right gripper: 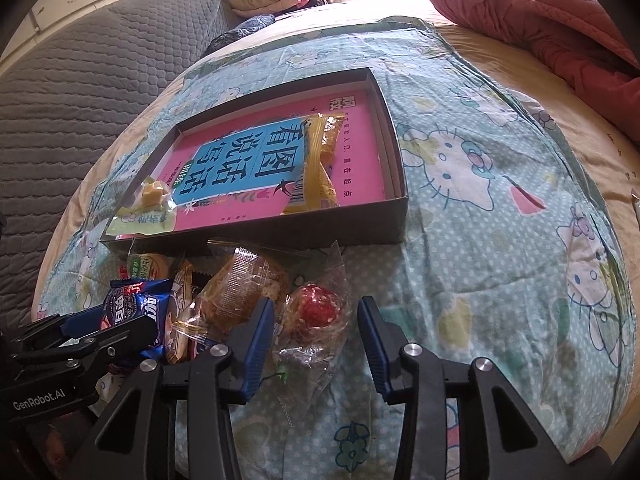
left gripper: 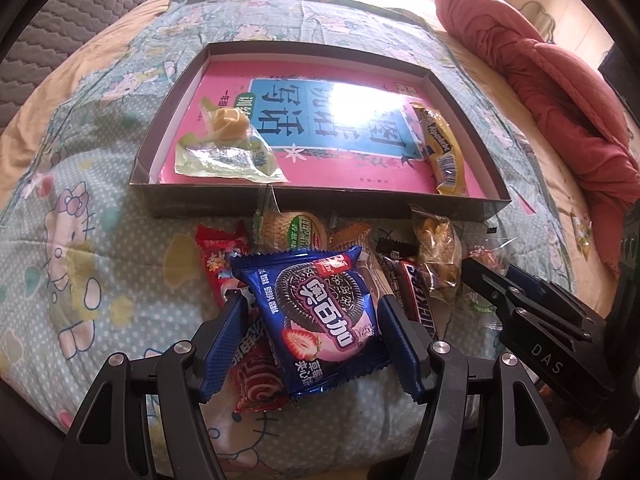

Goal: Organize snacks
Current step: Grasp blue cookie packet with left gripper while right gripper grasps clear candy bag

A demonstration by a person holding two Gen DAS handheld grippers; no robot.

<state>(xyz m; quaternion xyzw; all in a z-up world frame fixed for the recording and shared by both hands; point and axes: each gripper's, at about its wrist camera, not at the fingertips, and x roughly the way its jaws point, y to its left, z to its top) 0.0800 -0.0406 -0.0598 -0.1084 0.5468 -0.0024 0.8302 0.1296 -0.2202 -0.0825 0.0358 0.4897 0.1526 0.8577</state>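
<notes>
A shallow dark box [left gripper: 320, 200] [right gripper: 256, 236] with a pink book inside lies on the bed. It holds a pale green candy pack [left gripper: 228, 148] [right gripper: 148, 208] and a yellow snack pack [left gripper: 444, 148] [right gripper: 320, 164]. A pile of snacks lies in front of it. My left gripper [left gripper: 312, 320] is open, its jaws on either side of a blue Oreo pack [left gripper: 324, 316] [right gripper: 132, 308] on top of the pile. My right gripper [right gripper: 316, 320] is open around a clear-wrapped red sweet [right gripper: 316, 308]; it also shows in the left wrist view [left gripper: 492, 280].
The pile also holds a Snickers bar [left gripper: 416, 300], a red pack [left gripper: 216, 256], a round biscuit pack [left gripper: 288, 228] and a clear bag of brown snacks [left gripper: 436, 256] [right gripper: 244, 288]. A Hello Kitty blanket [right gripper: 500, 220] covers the bed. A red quilt [left gripper: 552, 92] lies at the far right.
</notes>
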